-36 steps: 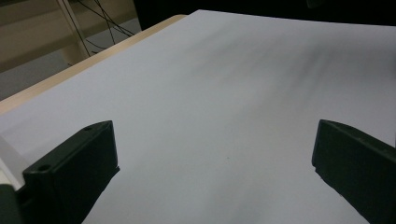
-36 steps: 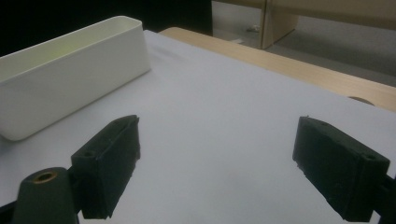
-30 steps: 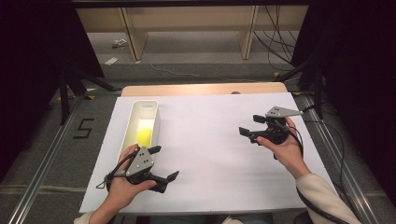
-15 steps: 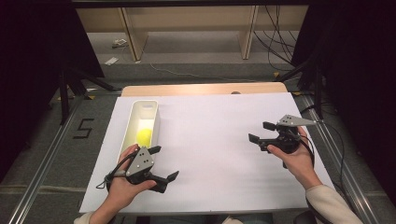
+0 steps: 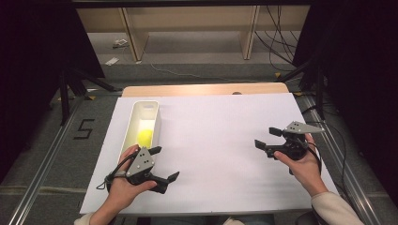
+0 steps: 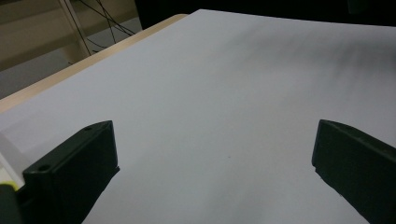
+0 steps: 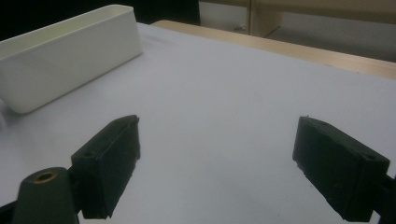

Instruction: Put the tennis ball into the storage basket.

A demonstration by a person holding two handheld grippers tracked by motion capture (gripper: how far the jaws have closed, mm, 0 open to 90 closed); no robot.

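Resting low on the white sheet (image 5: 220, 140), one toward each near corner, the left gripper (image 5: 162, 164) and right gripper (image 5: 267, 139) look parked, probably because nothing lies out on the sheet for them to work on. Both have their jaws spread wide and hold nothing, with bare paper between them. A yellow ball (image 5: 144, 137) lies inside the white bin (image 5: 155, 123) just ahead of the left gripper, well across from the right one.

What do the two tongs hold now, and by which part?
Nothing. The left tongs and the right tongs are both open over the white sheet, with bare sheet between their jaws. The yellow ball lies in the bin.
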